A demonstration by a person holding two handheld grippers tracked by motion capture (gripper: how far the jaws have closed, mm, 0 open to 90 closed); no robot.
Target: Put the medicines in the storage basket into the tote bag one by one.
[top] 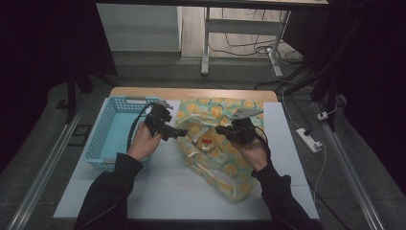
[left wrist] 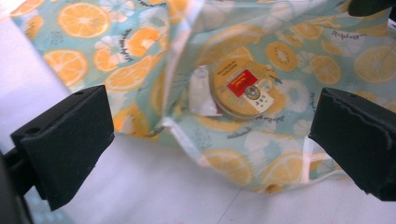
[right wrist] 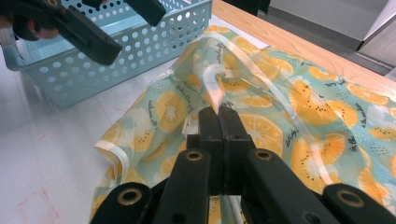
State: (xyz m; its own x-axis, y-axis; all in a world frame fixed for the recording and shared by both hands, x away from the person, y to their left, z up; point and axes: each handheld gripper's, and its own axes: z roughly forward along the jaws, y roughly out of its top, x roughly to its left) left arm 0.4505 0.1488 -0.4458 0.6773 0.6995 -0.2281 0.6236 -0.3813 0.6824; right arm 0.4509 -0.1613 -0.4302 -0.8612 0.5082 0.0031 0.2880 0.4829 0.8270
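Holding the bag [top: 225, 143] open, right claw [right wrist: 219, 122] clamped on its rim.
Left claw [left wrist: 210, 135] gapes empty, a tin [left wrist: 240, 93] ahead between its jaws, inside the bag.

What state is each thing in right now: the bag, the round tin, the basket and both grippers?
Bag: lying on the table, mouth held open, its rim pinched by the right gripper.
Round tin: flat inside the bag, label up.
Basket: upright beside the bag; no contents visible.
Left gripper: jaws wide open, nothing between them, at the bag's mouth.
Right gripper: shut on the bag.
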